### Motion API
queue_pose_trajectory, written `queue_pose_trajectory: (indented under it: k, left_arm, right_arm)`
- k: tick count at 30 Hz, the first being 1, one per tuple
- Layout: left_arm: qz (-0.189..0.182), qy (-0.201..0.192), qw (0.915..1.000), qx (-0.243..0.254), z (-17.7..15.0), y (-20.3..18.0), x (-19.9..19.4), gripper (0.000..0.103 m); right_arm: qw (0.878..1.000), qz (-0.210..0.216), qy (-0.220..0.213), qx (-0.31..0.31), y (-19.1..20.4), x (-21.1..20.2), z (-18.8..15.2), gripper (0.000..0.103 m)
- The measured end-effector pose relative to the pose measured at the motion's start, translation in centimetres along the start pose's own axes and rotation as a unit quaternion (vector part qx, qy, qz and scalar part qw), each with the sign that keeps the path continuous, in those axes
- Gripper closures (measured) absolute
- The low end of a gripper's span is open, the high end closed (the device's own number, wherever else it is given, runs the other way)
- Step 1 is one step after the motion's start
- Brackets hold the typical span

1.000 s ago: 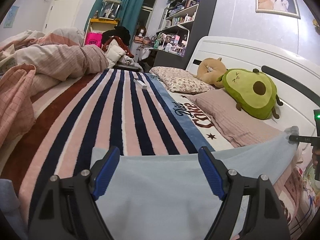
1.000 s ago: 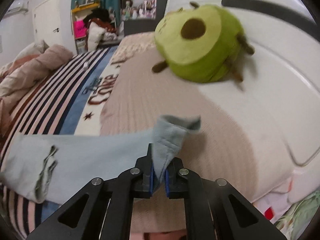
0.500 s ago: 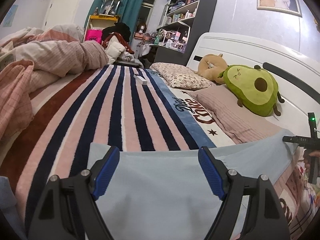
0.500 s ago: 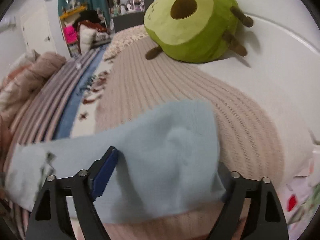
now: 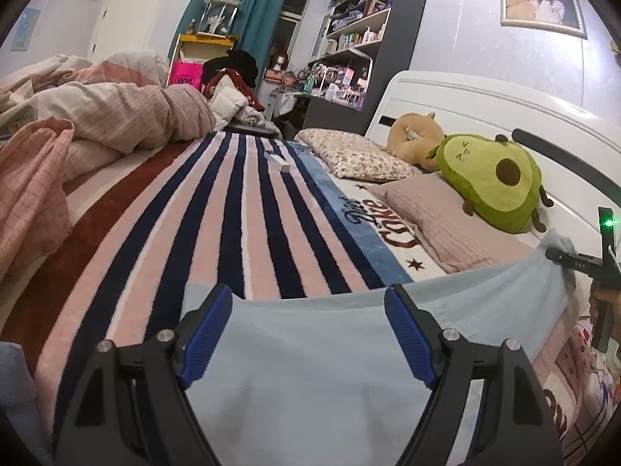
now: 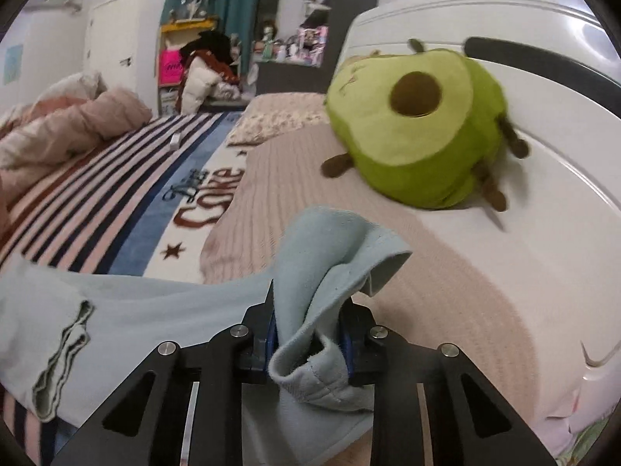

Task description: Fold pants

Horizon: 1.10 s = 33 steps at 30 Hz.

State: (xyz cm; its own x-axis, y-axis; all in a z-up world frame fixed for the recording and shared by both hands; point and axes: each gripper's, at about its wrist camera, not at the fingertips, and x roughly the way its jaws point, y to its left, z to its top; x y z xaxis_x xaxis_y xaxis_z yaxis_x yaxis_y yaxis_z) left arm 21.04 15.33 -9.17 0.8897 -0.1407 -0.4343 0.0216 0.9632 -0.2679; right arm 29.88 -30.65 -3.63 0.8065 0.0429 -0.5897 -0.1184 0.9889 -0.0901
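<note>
— What changed on your right side?

— Half a second ago my right gripper (image 6: 308, 339) stood wide over the cloth; now it is clamped on a bunched hem of the pale blue pants (image 6: 155, 310), and the hem is lifted off the pink pillow (image 6: 295, 178).

— And the left?

— My left gripper (image 5: 308, 334) has not shifted. It is spread wide, holding nothing, with the pants passing beneath it on the striped blanket (image 5: 217, 213).

— Where do the pants lie, taking the avocado plush (image 6: 415, 124) as the mark?

— They stretch from just in front of the plush, across the pillow it rests on, away over the blanket toward my left gripper. The end nearest the plush is the one I hold.

— What could go wrong?

— I judge three things. My grip has a crumpled wad, perhaps not every layer, so a layer could slip out as I carry it across. Nothing pins the far end, so a pull may drag the whole garment instead of folding it. And a high swing near the plush could knock it.
</note>
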Motion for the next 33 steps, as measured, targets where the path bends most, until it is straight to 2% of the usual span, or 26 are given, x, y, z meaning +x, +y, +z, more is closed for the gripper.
queue_pose_trajectory:
  k: [3, 4, 6, 8, 9, 10, 12, 16, 21, 25, 27, 29, 30, 31, 33]
  left_arm:
    - [-0.005, -0.007, 1.0000, -0.004, 0.1, 0.2, -0.4, 0.025]
    - [-0.006, -0.007, 0.9999, -0.004, 0.2, 0.2, -0.5, 0.025]
    - [-0.007, -0.007, 0.9999, -0.006, 0.2, 0.2, -0.5, 0.025]
    - [-0.008, -0.003, 0.9999, -0.005, 0.2, 0.1, -0.4, 0.025]
    - [-0.009, -0.001, 0.9999, -0.005, 0.1, 0.1, -0.4, 0.025]
    - [-0.011, 0.001, 0.9999, -0.003, 0.1, 0.0, -0.4, 0.025]
    - [-0.013, 0.003, 0.9999, 0.002, 0.1, -0.1, -0.5, 0.025]
    - [-0.013, 0.020, 0.9997, 0.001, 0.0, 0.2, -0.1, 0.025]
    - [-0.058, 0.055, 0.9965, -0.027, -0.8, 1.2, 0.9, 0.025]
    - [-0.098, 0.085, 0.9912, -0.028, -1.7, 1.0, 2.0, 0.025]
    - [-0.103, 0.093, 0.9898, -0.033, -1.9, 1.1, 2.3, 0.025]
    - [-0.100, 0.092, 0.9902, -0.034, -1.9, 1.2, 2.2, 0.025]
    - [-0.101, 0.091, 0.9901, -0.036, -1.9, 1.3, 2.1, 0.025]
    - [-0.105, 0.090, 0.9896, -0.040, -1.9, 1.5, 2.0, 0.025]
    - [-0.122, 0.093, 0.9868, -0.052, -1.9, 1.7, 2.1, 0.025]
  right_arm:
    - [0.999, -0.048, -0.012, -0.001, -2.0, -1.5, 0.8, 0.084]
    - [0.998, -0.061, -0.003, 0.008, -3.2, -1.8, 1.0, 0.084]
    - [0.998, -0.059, 0.027, 0.023, -4.8, -1.7, 0.9, 0.084]
    - [0.997, -0.047, 0.062, 0.017, -4.4, -1.4, 0.7, 0.083]
    - [0.997, -0.040, 0.062, 0.012, -3.7, -1.8, 0.6, 0.083]
    - [0.998, -0.026, 0.059, 0.011, -3.0, -2.2, 0.7, 0.083]
    - [0.998, 0.029, 0.052, 0.024, -0.9, -3.1, 1.3, 0.083]
    - [0.989, 0.137, 0.060, 0.016, 5.6, -3.1, 2.3, 0.083]
    - [0.954, 0.281, 0.103, 0.010, 16.3, 0.2, 1.4, 0.083]
    - [0.931, 0.336, 0.141, -0.018, 24.1, 2.6, -1.2, 0.082]
    - [0.920, 0.351, 0.173, -0.037, 27.2, 3.7, -2.9, 0.075]
    - [0.910, 0.357, 0.202, -0.064, 28.8, 4.4, -4.5, 0.069]
    - [0.907, 0.360, 0.207, -0.072, 28.9, 4.3, -4.9, 0.062]
    - [0.904, 0.365, 0.207, -0.078, 28.9, 4.1, -5.0, 0.053]
    - [0.902, 0.376, 0.194, -0.090, 28.1, 2.6, -5.0, 0.045]
